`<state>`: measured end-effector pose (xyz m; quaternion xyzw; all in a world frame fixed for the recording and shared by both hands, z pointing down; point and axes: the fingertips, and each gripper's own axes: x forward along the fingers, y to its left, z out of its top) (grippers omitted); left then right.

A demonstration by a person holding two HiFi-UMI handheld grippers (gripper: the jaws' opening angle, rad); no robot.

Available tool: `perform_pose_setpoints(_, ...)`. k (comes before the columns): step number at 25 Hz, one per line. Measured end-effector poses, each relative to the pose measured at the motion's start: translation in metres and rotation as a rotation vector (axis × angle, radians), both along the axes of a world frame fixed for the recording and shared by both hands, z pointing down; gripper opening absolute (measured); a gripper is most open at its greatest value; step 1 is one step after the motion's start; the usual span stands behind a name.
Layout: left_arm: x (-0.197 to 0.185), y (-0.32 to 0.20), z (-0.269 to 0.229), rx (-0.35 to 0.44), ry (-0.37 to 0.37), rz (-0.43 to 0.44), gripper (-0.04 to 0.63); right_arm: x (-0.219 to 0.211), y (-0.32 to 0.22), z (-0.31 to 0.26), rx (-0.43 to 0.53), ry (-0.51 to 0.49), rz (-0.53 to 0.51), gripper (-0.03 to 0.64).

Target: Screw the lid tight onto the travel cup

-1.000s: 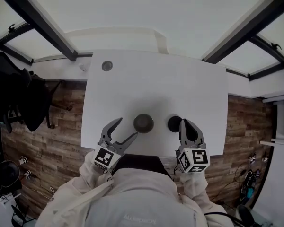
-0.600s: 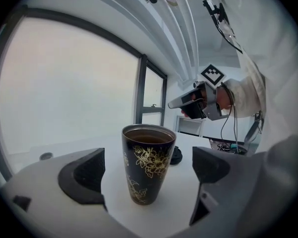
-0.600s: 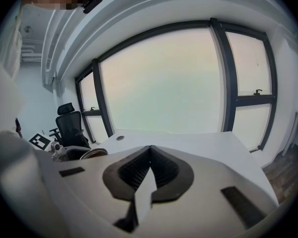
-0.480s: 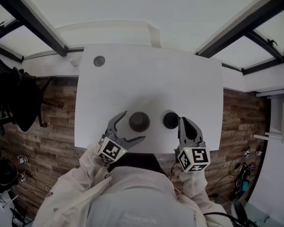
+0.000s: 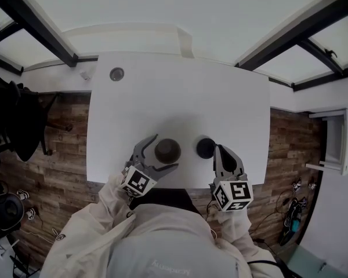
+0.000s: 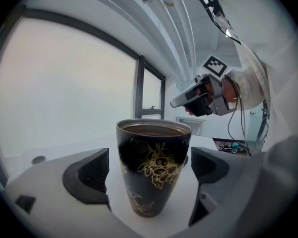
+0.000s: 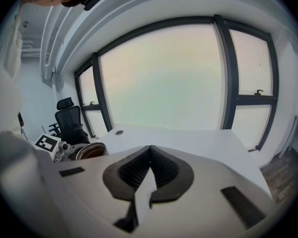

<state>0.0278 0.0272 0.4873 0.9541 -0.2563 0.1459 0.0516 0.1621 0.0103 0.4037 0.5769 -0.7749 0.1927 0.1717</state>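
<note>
A black travel cup [image 5: 167,150] [image 6: 154,167] with a gold floral pattern stands upright and lidless on the white table [image 5: 180,97]. Its dark round lid [image 5: 205,147] lies flat just to the right of it. My left gripper [image 5: 164,153] [image 6: 151,168] is open; its jaws have just been opening, and they now stand on either side of the cup with a gap at each pad [image 6: 94,170]. My right gripper [image 5: 218,150] [image 7: 149,170] is shut and empty, its tips right by the lid. The right gripper view also shows the cup [image 7: 89,150]; the lid is hidden there.
A round cable grommet [image 5: 116,73] sits at the table's far left corner. A black office chair [image 5: 17,120] [image 7: 69,119] stands left of the table. The table's near edge [image 5: 133,181] runs just under both grippers. Large windows lie beyond the table.
My left gripper opened wider and moved forward and down, so its jaws now flank the cup instead of standing short of it. The right gripper stayed by the lid.
</note>
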Motion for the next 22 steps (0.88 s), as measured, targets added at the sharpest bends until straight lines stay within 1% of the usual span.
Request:
perform_pose_setpoints(3,0.002,0.000,0.000,0.006,0.029,-0.007,0.515,0.001,0.003,0.005,-0.009,0.012,0.008,0.021)
perform_pose_setpoints(5,0.002,-0.001,0.002,0.016,0.031,-0.022,0.475,0.003,0.004,0.011,-0.025,0.024,0.008,0.020)
perform_pose_setpoints(7,0.002,-0.002,0.004,0.025,0.021,-0.030,0.422,0.007,0.005,0.018,-0.048,0.046,-0.006,0.020)
perform_pose_setpoints(8,0.003,-0.002,0.003,0.026,0.019,-0.031,0.414,0.009,0.006,0.022,-0.063,0.061,-0.018,0.021)
perform_pose_setpoints(14,0.004,-0.001,0.004,0.026,0.045,-0.044,0.410,0.020,0.005,0.051,-0.202,0.146,-0.134,0.021)
perform_pose_setpoints(17,0.005,-0.001,0.004,0.020,0.045,-0.041,0.410,0.021,0.005,0.068,-0.276,0.176,-0.223,0.024)
perform_pose_setpoints(19,0.004,-0.002,0.005,0.014,0.043,-0.038,0.411,0.019,0.004,0.082,-0.321,0.205,-0.289,0.075)
perform_pose_setpoints(21,0.003,-0.004,0.006,0.008,0.038,-0.038,0.411,0.014,0.003,0.096,-0.363,0.220,-0.359,0.167)
perform_pose_setpoints(22,0.002,-0.004,0.006,0.005,0.036,-0.039,0.411,0.012,0.003,0.103,-0.384,0.224,-0.393,0.202)
